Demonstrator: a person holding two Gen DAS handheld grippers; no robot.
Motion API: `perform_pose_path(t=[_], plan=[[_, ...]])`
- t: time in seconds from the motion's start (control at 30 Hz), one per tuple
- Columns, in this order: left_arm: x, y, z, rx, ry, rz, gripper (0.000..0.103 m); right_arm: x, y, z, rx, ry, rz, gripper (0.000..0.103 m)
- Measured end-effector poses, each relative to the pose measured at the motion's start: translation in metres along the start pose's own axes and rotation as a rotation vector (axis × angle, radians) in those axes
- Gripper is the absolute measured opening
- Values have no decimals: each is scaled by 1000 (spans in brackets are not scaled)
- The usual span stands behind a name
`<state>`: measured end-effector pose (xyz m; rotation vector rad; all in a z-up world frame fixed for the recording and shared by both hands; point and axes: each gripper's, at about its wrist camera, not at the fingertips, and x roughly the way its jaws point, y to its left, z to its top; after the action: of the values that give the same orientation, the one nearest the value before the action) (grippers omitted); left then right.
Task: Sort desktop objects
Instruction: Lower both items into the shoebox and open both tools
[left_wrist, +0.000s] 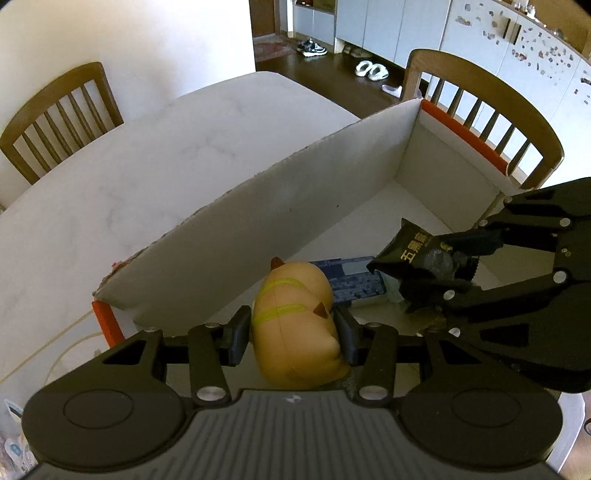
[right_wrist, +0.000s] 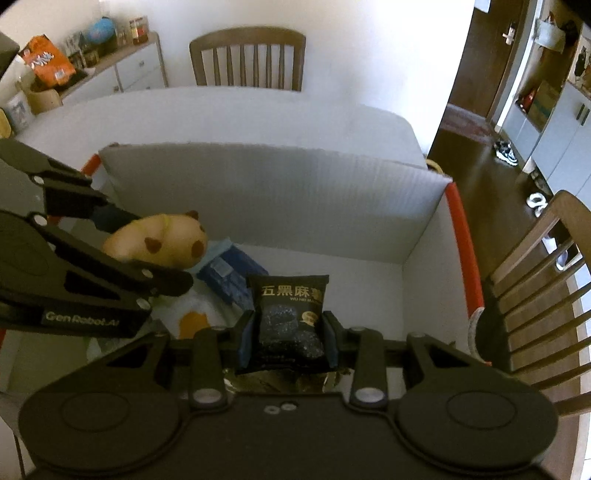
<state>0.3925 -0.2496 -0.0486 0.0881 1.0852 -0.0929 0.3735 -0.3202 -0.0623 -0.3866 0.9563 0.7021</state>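
Observation:
My left gripper is shut on a tan squishy animal toy with yellow stripes and brown ears, held over the inside of a white cardboard box with orange edges. My right gripper is shut on a black snack packet with pale characters, also above the box floor. In the left wrist view the right gripper comes in from the right with the packet. In the right wrist view the left gripper enters from the left carrying the toy. A blue packet lies on the box floor.
The box stands on a white marble table. Wooden chairs stand around it, one close to the box's right side. A white item with an orange patch lies in the box. A sideboard with clutter is at the far left.

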Motion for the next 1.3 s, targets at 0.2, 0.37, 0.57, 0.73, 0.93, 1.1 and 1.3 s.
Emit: perform_pose_path(t=[0.2,0.37,0.57,0.73,0.93,1.1,1.3], plan=[[7,-4,6,17,12,1,48,5,1,2,-3,38,-4,36],[11,-3,8,16,21,7,48,8,3,2,-9,51,-6,37],[11,-1,9,-9,25,1,60,8,5,3,-28,52,-11,39],[5,4,8,-32,3,-11,67,5,8,6,-47,52,-15,46],[-5,6,5,-35,-13,-11,72,-4,6,6,-57,35,-16,55],[-13,9,2,-47,-23,-13,74,-17,2,5,-47,8,-7,59],[-24,7,-1,-51,-38,-13,75,-35,1,2,-40,-26,10,64]])
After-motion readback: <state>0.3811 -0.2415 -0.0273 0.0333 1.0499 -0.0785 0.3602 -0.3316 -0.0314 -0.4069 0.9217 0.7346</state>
